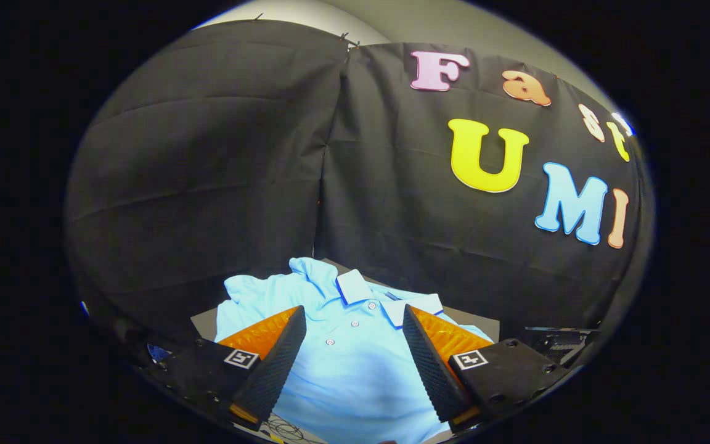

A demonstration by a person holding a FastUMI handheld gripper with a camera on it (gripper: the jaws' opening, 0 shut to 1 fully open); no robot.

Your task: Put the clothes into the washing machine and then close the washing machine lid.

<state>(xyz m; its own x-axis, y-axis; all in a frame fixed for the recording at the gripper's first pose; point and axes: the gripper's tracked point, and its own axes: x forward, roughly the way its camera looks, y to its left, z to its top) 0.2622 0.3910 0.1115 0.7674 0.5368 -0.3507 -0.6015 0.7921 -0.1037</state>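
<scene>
Gripper view showed the tongs (353, 345) spread wide apart, clamped on nothing, both fingers (278, 364) hanging over the light blue polo shirt (355, 364). The shirt lay front side up between and just ahead of the fingers, its button placket running up the gap between them. Whether the finger pads touched the cloth could not be told. The white-edged collar (355, 285) sat beyond the fingertips, with a rumpled sleeve (250, 293) spread out past the left finger. Under the shirt a dark flat board (204, 320) showed at its edges, resting on the bench. Dark clutter (555, 342) lay near the right finger's mount; its nature was unclear. Thin cables (287, 428) lay below the shirt's hem. Behind everything hung the booth's black cloth wall (219, 172), creased, just beyond the collar.
</scene>
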